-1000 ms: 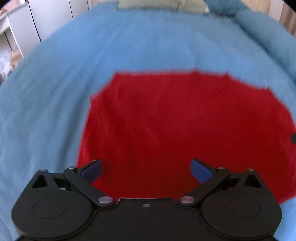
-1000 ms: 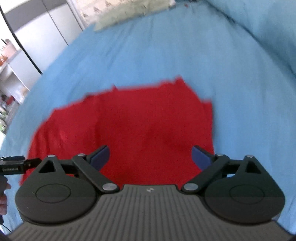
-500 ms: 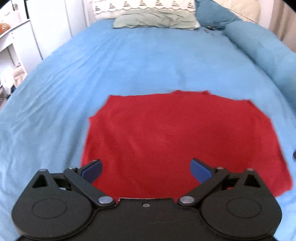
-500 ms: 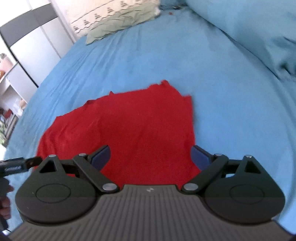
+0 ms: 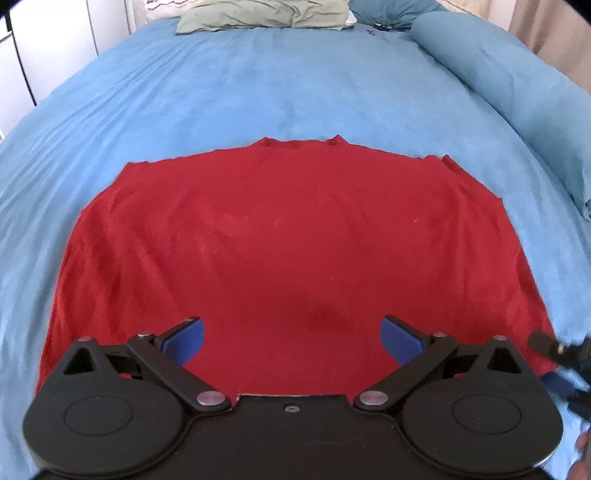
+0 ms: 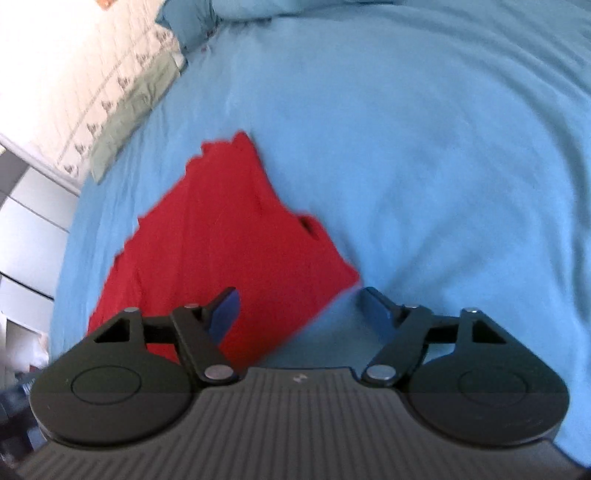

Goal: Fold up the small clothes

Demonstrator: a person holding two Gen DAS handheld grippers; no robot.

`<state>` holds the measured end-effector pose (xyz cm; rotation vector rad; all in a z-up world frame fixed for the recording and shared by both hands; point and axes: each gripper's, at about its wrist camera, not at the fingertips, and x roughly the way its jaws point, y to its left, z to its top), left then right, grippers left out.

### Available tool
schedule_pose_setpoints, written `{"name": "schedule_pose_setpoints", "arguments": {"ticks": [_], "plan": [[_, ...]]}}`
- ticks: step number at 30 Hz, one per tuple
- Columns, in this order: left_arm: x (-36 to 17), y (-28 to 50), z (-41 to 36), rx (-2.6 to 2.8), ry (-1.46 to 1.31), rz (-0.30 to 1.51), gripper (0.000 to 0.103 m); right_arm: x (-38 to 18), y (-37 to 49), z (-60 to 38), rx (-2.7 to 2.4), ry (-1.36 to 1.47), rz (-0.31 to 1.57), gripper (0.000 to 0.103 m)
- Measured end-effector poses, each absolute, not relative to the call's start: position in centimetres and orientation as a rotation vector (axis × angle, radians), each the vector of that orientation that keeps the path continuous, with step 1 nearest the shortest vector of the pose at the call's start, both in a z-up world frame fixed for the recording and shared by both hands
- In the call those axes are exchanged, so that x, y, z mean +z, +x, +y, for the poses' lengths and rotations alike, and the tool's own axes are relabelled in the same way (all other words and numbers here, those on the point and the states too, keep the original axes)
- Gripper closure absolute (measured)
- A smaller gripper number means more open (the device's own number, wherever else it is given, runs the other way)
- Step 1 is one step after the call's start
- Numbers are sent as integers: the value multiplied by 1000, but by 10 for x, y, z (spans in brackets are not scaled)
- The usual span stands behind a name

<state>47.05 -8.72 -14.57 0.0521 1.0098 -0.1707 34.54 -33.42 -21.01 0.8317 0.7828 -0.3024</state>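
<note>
A: Red knit, soft and limp — the red garment [image 5: 295, 236] is lying flat near the foot edge of the blue bedspread [image 5: 258, 85], well short of the pillows [image 5: 258, 14].

B: The left gripper [image 5: 291, 338] is hovering over its near hem, jaws spread wide, holding nothing.

A: The right gripper [image 6: 299, 310] is also gaping, straddling the garment's near right corner.

B: Light stuff, likely to sag and bunch. I'd be pinching corners at the hem, both layers together.

Blue bedspread [image 5: 258, 92], green pillow [image 5: 258, 16] at its head (patterned one [image 6: 74, 110] behind)
</note>
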Motion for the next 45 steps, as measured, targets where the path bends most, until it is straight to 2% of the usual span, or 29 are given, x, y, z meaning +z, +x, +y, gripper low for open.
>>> {"name": "schedule_pose_setpoints", "arguments": {"ticks": [4, 9, 15, 17, 18, 20, 22, 28, 30, 37, 41, 45], "plan": [[-151, 480, -90, -156, 54, 990, 0, -213, 375, -347, -248, 829, 751, 27], [-152, 494, -90, -149, 47, 974, 0, -214, 424, -360, -50, 699, 834, 27], [-160, 506, -86, -139, 76, 960, 0, -221, 472, -383, 135, 687, 902, 36], [-167, 512, -83, -123, 78, 973, 1, -225, 482, -384, 156, 686, 922, 52], [-170, 513, -82, -118, 78, 981, 1, -225, 484, -383, 159, 677, 932, 54], [-179, 518, -80, -103, 86, 1009, 1, -219, 484, -378, 162, 658, 939, 68], [-187, 522, -76, -98, 71, 1031, 0, -211, 487, -371, 152, 637, 939, 72], [-185, 535, -74, -116, 86, 1093, 0, -158, 492, -339, 195, 594, 902, 76], [-176, 534, -65, -106, 90, 1098, 3, -137, 497, -317, 224, 563, 900, 76], [-127, 508, 16, -80, 102, 1030, 3, -69, 526, -183, 367, 426, 897, 76], [-120, 490, 80, -44, 80, 1032, 3, -81, 542, -73, 416, 265, 941, 76], [-131, 473, 129, -23, 58, 1054, 3, -140, 551, 8, 375, 113, 1012, 76]]}}
